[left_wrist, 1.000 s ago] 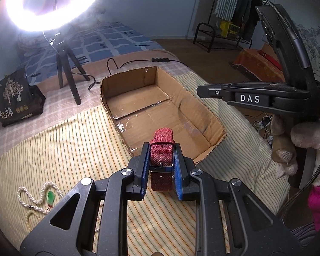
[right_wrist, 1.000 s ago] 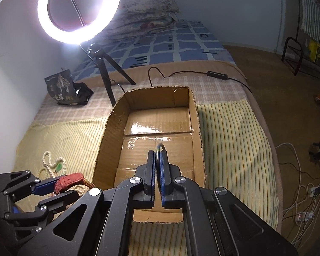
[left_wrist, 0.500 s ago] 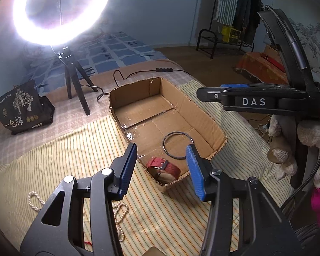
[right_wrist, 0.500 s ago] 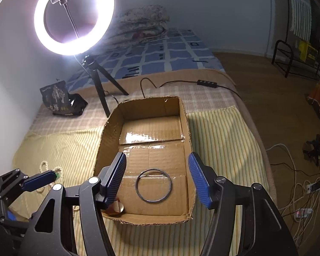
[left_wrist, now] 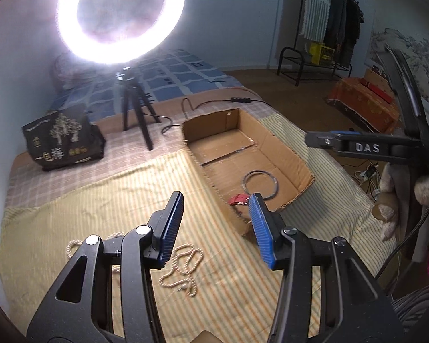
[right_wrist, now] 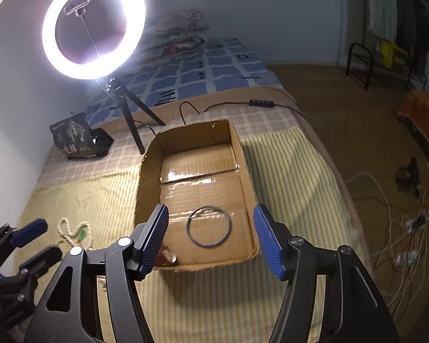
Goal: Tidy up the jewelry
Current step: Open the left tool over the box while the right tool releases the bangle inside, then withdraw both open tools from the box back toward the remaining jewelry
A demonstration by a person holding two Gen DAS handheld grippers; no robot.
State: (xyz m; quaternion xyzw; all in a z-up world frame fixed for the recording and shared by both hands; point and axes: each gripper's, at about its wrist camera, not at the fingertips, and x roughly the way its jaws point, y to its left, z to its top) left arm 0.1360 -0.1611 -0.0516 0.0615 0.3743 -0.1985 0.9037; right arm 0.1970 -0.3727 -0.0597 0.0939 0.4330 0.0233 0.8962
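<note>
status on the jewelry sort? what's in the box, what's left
Done: the dark bangle and the red watch both lie inside the cardboard box. In hand: nothing; the left gripper and right gripper are both open and empty. Left: the beaded necklace with a green pendant sits on the striped cloth outside the box, below the left gripper, likely the next pick.

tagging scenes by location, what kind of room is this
Most likely a bedroom at home: the cardboard box sits on a bed with a blue patchwork quilt, and a clothes rack stands by the far wall.
</note>
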